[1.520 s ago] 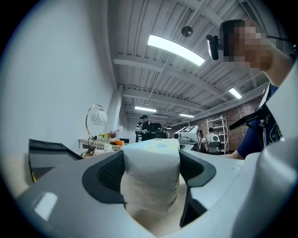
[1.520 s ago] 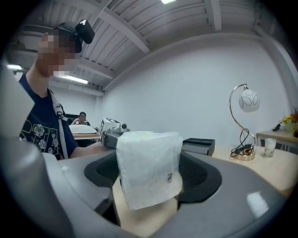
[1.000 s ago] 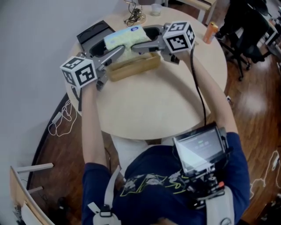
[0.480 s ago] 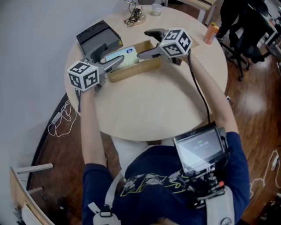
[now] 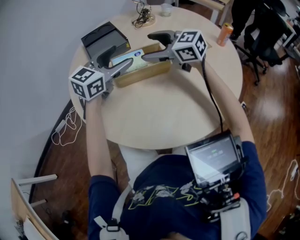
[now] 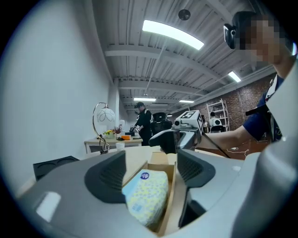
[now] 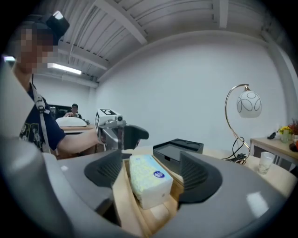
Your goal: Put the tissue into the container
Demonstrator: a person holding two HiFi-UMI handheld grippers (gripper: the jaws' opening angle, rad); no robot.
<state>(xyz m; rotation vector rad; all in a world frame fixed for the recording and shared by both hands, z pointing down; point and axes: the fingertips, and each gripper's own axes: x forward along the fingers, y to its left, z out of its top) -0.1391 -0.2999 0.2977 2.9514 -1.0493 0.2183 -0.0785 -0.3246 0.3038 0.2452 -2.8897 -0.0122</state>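
Note:
The tissue pack, white and yellow with a blue sticker, lies inside the open wooden container on the round table. My left gripper stands at the container's left end and my right gripper at its right end. In the left gripper view the tissue pack shows between the jaws and lies apart from the pads. In the right gripper view the pack rests likewise in the container. Both grippers' jaws are closing, and neither pair presses on the pack.
A black box stands just behind the container. A tangle of cable and a small cup sit at the table's far edge, an orange can at the right. A desk lamp stands further off.
A second ago both grippers held the tissue pack up over the container. It now lies in the container, let go, and the grippers have drawn back to the container's two ends.

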